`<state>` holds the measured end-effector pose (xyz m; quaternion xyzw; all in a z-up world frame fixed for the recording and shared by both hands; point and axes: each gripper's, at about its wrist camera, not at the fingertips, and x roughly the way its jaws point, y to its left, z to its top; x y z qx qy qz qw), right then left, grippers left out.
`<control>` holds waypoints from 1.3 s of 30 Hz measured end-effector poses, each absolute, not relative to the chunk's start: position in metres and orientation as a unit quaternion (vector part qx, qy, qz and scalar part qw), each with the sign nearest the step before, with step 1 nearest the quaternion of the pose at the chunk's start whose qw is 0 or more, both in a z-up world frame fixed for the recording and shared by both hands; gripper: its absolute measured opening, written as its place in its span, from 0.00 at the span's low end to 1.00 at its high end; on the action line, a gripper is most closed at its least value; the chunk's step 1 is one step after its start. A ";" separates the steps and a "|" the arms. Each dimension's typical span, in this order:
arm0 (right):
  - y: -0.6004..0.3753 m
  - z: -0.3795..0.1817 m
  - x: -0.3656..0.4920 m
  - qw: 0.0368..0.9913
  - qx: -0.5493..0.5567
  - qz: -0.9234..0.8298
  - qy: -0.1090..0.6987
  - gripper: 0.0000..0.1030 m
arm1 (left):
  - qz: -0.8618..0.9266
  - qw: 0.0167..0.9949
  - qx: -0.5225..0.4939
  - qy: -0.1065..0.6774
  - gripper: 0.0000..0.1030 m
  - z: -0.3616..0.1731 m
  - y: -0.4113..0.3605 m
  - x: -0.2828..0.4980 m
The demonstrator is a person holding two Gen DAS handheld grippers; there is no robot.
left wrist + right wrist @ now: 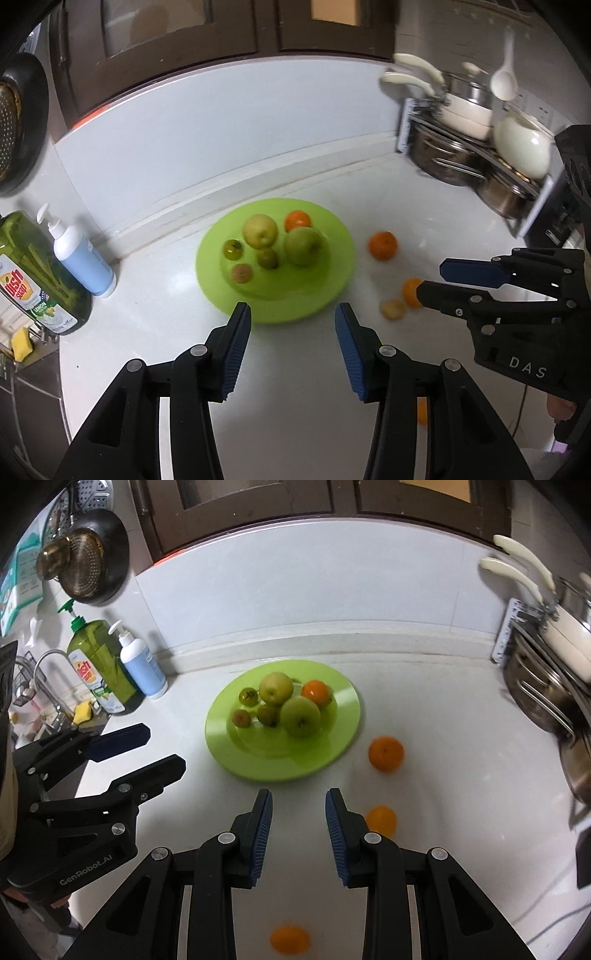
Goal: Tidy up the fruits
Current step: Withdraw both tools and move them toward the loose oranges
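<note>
A lime-green plate lies on the white counter near the back wall. It holds two green apples, an orange and several small greenish fruits. Loose oranges lie right of the plate; one orange is partly hidden by a right finger, and another lies under the right gripper. My left gripper hovers before the plate, open and holding nothing. My right gripper hovers beside it, jaws slightly apart with nothing between them.
A green dish-soap bottle and a blue pump bottle stand at the left by the sink. A rack of pots and pans fills the right. A dark pan hangs on the wall.
</note>
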<state>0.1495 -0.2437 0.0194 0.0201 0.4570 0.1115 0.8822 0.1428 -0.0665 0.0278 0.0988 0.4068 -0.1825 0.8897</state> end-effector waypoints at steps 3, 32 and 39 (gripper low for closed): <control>-0.249 0.020 0.132 0.884 0.016 0.101 0.457 0.37 | -0.193 0.888 0.106 0.405 0.45 0.027 -0.072 0.129; -0.294 -0.035 0.049 0.850 -0.023 0.090 0.518 0.37 | -0.279 0.839 0.140 0.446 0.45 -0.051 -0.136 0.037; -0.304 -0.049 0.046 0.844 -0.008 0.090 0.529 0.37 | -0.286 0.827 0.142 0.463 0.45 -0.070 -0.151 0.041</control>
